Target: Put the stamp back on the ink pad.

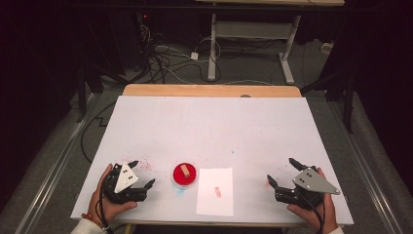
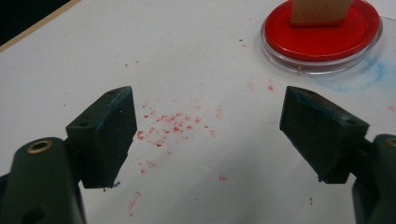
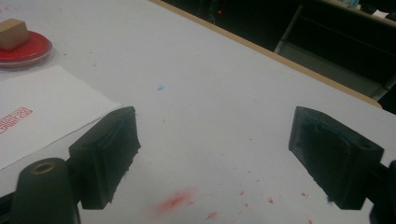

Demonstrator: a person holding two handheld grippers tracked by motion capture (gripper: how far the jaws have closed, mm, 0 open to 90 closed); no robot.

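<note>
so wooden stamp [image 1: 184,170] sits on red ink pad [image 1: 184,176] nr desk's [image 1: 209,126] front edge, paper sheet [image 1: 215,191] just beside. left gripper [image 1: 143,174] & right gripper [image 1: 284,171] both spread wide, holding nothing, nr front corners; red smudges [image 2: 168,126] betw. left jaws.

One ink pad [image 1: 184,174], one wooden stamp [image 1: 184,170], one paper sheet [image 1: 215,191].

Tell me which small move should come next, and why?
Probably move the left tongs toward the wooden stamp resting on the red ink pad and close on it. Both tongs are open and empty; the left is nearer, and the paper already shows one red print.
</note>
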